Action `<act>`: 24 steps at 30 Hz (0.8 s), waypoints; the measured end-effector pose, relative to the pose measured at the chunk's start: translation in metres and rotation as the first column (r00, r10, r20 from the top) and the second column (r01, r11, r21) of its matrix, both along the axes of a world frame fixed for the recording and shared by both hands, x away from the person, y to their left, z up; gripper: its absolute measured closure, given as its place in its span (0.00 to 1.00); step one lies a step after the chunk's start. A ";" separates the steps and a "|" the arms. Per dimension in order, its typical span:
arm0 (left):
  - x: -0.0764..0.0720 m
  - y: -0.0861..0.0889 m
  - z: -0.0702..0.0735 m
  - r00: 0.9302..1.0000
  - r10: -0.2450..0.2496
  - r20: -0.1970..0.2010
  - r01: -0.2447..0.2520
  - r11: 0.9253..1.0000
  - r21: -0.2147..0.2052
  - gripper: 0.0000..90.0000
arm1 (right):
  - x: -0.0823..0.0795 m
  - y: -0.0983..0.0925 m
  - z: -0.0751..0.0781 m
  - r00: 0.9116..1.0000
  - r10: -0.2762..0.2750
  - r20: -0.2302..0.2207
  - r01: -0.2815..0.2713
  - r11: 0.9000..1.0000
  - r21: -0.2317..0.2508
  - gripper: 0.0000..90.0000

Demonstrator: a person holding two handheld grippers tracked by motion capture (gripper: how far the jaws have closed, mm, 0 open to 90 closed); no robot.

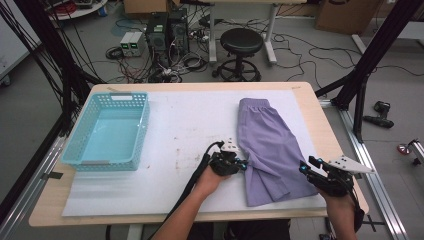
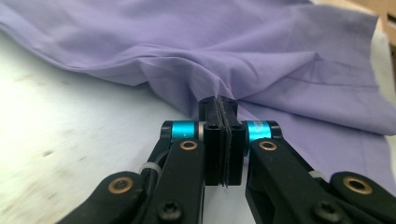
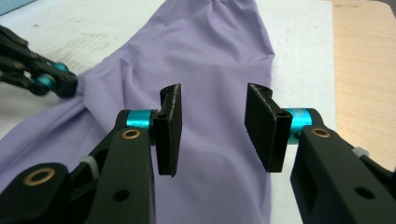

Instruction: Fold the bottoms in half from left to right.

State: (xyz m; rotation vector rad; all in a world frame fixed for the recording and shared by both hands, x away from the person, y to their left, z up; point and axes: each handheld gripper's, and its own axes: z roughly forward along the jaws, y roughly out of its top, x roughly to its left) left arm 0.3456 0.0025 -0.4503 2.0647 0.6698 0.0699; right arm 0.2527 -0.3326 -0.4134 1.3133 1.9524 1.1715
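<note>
Workshop floor behind, strewn with cables; up front a pale wooden bench (image 1: 320, 125) under a white mat (image 1: 190, 130).

One pair of lilac woven-cloth shorts (image 1: 270, 145) lies flat on the mat, waistband toward the far edge, leg hems toward the person. One light-blue perforated plastic basket (image 1: 111, 131) sits well to the left of the shorts, nothing in it that I can see.

Left tongs (image 2: 219, 105): clenched on the shorts' left edge, cloth puckered into folds where the pads bite. Right tongs (image 3: 212, 128): released, pads apart, poised above the shorts near their right hem, no cloth between them.

Step in hand, by my reading: taking hold of both sides of the shorts for a fold or a lift. Next move likely calls for lowering the right tongs onto the right edge and pinching a single layer level with the left grip.

Count: shorts one, basket one, tongs two.
</note>
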 end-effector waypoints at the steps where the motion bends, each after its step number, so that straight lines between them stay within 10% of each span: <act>1: 0.000 0.005 0.000 1.000 0.010 -0.004 -0.010 1.000 0.001 0.99 | 0.001 0.002 0.000 1.000 0.003 -0.002 -0.003 1.000 -0.001 0.64; 12: 0.003 0.060 -0.007 0.987 0.150 -0.053 -0.153 0.986 -0.062 0.76 | 0.007 0.026 -0.001 0.997 0.077 -0.008 -0.077 0.997 -0.028 0.64; 17: 0.002 0.058 0.001 0.996 0.089 -0.014 -0.090 0.984 -0.155 0.72 | 0.013 0.039 -0.003 0.992 0.126 -0.015 -0.127 0.991 -0.045 0.68; 24: 0.003 0.026 0.004 1.000 -0.016 0.009 0.017 0.989 -0.150 0.72 | 0.014 0.037 -0.002 0.995 0.103 -0.010 -0.103 0.994 -0.030 0.68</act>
